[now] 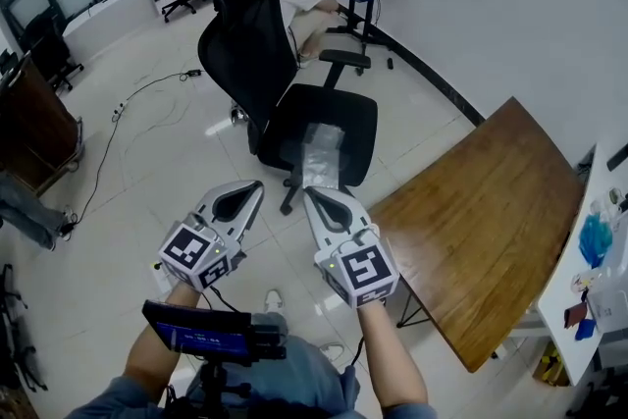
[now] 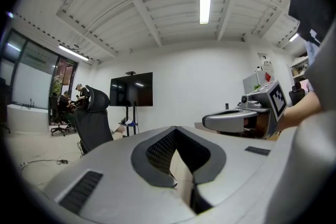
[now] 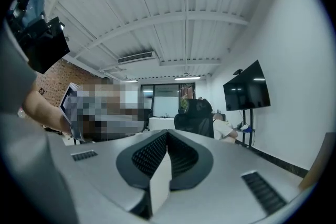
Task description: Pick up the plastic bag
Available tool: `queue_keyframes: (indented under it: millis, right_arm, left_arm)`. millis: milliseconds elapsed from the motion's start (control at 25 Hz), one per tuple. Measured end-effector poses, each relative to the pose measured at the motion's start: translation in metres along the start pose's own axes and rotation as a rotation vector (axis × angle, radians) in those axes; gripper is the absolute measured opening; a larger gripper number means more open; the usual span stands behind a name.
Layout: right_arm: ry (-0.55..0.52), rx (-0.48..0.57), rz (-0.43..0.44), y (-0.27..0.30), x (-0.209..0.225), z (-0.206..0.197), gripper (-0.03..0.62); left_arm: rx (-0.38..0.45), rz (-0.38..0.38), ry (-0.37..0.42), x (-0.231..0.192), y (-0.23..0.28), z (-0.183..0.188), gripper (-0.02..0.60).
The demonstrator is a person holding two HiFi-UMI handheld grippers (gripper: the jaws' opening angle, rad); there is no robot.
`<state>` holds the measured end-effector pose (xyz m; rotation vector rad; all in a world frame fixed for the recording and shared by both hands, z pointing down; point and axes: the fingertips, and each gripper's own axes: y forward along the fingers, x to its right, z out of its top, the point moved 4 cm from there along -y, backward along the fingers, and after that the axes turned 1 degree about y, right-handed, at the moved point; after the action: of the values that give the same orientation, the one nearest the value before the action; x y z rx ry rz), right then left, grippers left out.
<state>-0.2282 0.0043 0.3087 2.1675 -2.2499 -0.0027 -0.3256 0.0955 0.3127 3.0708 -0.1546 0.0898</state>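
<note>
"Well, how far along is the pickup?"

"Nothing is done yet, as far as I can see. In my head view the plastic bag (image 1: 322, 150) lies on the seat of a black office chair (image 1: 245, 34), at twelve o'clock from my two grippers and apart from both. No jaw touches it. The approach, the opening of a gripper, the grip and the lift are all left to do."

"And the tools?"

"My left gripper (image 1: 258, 185) sits at seven o'clock from the bag. My right gripper (image 1: 308, 192) is at six o'clock, just short of the seat's front edge as the picture shows it. Both point level toward the chair. Each gripper view shows its jaw tips pressed together with nothing between them. Only a pale sliver, probably floor, shows through the gap lower down. So both are closed and empty."

"What does the bag look like?"

"It is clear to silvery, crinkled, and catches white glare. It lies as a longish flat patch running from the middle of the seat to its front edge. I judge it thin and limp, so it would likely sag once lifted. A wooden table (image 1: 491, 221) stands at three o'clock, and a person (image 1: 299, 0) sits behind the chair at twelve o'clock, well away."
</note>
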Motion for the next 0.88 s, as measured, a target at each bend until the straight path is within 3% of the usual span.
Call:
queue_keyframes:
  millis: [360,880]
  right_arm:
    - [0.094,0.031,-0.097,0.042,0.026,-0.023,0.029]
    - [0.193,0.004,-0.26,0.087,0.07,-0.093,0.029]
  left_arm:
    - [0.037,-0.028,-0.044,-0.028,0.03,-0.021,0.009]
    - [-0.004,-0.135,-0.102,-0.07,0.106,-0.071,0.009]
